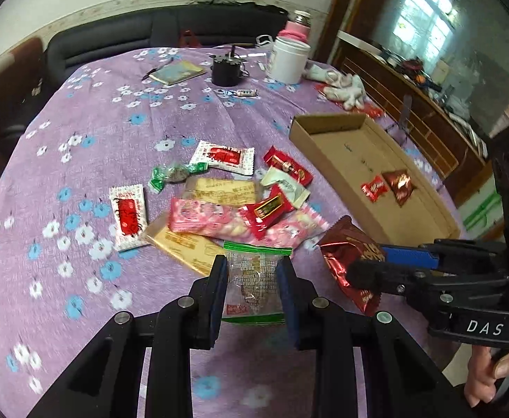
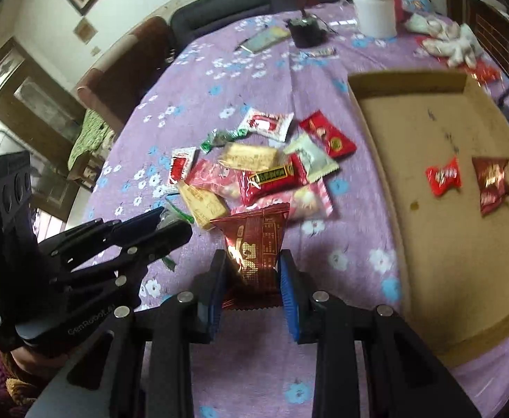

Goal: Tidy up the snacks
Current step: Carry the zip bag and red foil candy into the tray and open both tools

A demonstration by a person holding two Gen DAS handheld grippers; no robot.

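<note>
The left gripper [image 1: 252, 278], low in the centre of the left wrist view, has its jaws drawn nearly together on a clear plastic snack packet with green sealed edges [image 1: 252, 280]; the pads press its two sides, so the packet hangs free above the purple flowered tablecloth [image 1: 80, 132] and does not drag on it. The right gripper [image 2: 252, 282] does the same in its own view — its blue pads pinch the lower part of a dark red foil snack bag with gold printing [image 2: 254, 240], which fans out wider above the grip; a hold near one end probably lets the bag drop cleanly when released. The shallow brown cardboard tray [image 2: 376, 132] lies at the right side of both views, and I judge it to be the collecting place, because a small bright red wrapped candy [image 2: 443, 177] and a dark red foil packet [image 2: 493, 183] already rest on its floor, a little apart. The remaining pile of loose snacks [image 2: 265, 170] — red, pink, white and tan wrappers overlapping each other — sits on the cloth left of the tray, in the middle of the frame; both held packets are near this pile, not yet over the tray.
</note>
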